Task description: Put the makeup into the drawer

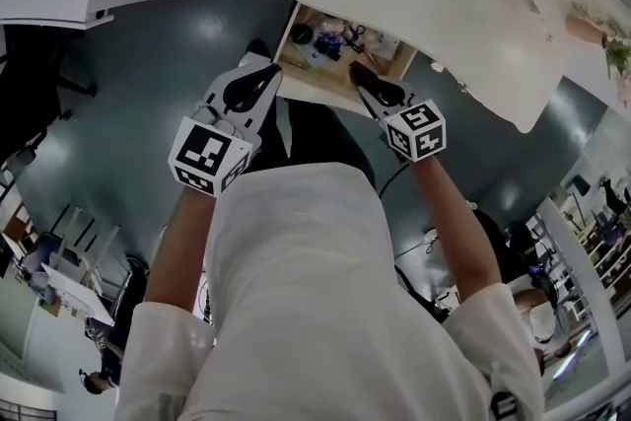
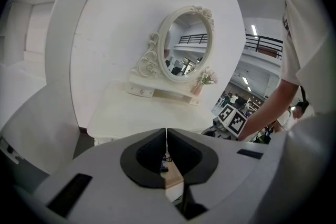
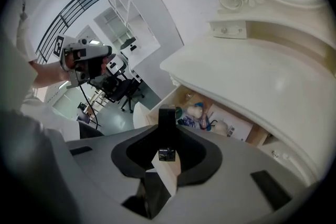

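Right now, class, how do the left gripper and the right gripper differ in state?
The white left gripper's jaws meet; the white right gripper's stand apart. The left gripper holds nothing; the right gripper clamps a slim black makeup stick. Both carry black-and-white marker cubes.

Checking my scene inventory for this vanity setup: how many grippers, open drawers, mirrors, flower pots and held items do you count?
grippers: 2 (left gripper, right gripper)
drawer, open: 1
mirror: 1
flower pot: 1
black stick held in the right gripper: 1
total: 6
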Tool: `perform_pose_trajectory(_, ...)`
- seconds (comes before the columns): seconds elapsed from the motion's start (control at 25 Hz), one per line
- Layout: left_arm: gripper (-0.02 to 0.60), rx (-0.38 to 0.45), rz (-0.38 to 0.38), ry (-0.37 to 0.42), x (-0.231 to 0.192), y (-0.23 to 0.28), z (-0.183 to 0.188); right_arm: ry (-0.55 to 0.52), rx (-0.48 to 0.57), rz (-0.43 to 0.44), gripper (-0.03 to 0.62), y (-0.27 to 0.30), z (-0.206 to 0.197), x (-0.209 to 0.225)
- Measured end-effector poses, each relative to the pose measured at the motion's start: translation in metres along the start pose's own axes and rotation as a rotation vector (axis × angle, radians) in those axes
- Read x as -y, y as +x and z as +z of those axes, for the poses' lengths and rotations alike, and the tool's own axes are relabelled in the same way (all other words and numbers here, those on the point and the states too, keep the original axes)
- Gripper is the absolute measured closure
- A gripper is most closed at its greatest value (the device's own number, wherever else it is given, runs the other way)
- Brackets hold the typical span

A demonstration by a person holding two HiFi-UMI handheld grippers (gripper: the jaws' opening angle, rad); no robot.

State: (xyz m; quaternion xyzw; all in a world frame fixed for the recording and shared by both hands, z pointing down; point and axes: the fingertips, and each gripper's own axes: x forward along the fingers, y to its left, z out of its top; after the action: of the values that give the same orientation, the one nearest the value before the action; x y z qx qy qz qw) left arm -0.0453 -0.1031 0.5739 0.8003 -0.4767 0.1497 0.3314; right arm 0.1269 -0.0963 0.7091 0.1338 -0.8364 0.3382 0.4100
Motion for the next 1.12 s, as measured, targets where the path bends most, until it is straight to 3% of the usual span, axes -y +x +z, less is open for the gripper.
perform_pose_trajectory(0.28,0.560,-0.013,0.005,-0.037,-0.006,0.015,-0.018,-0.012,-0.073,0.030,0.488,0.031,-0.006,0.010)
perform_pose_trajectory(0.68,0.560,-0.045,0.021,-0.094,-0.015,0.021,-0.044,0.033,-0.199,0.013,0.488,0.068,-0.041,0.038)
perform_pose_trajectory(0.92,0.560,-0.053,0.042,-0.115,-0.025,0.020,-0.051,-0.012,-0.287,-0.019,0.488,0.090,-0.061,0.054)
perform_pose_trajectory(1.12,0.560,-0.059,0.053,-0.123,-0.031,0.018,-0.051,0.012,-0.351,-0.027,0.488,0.101,-0.074,0.061)
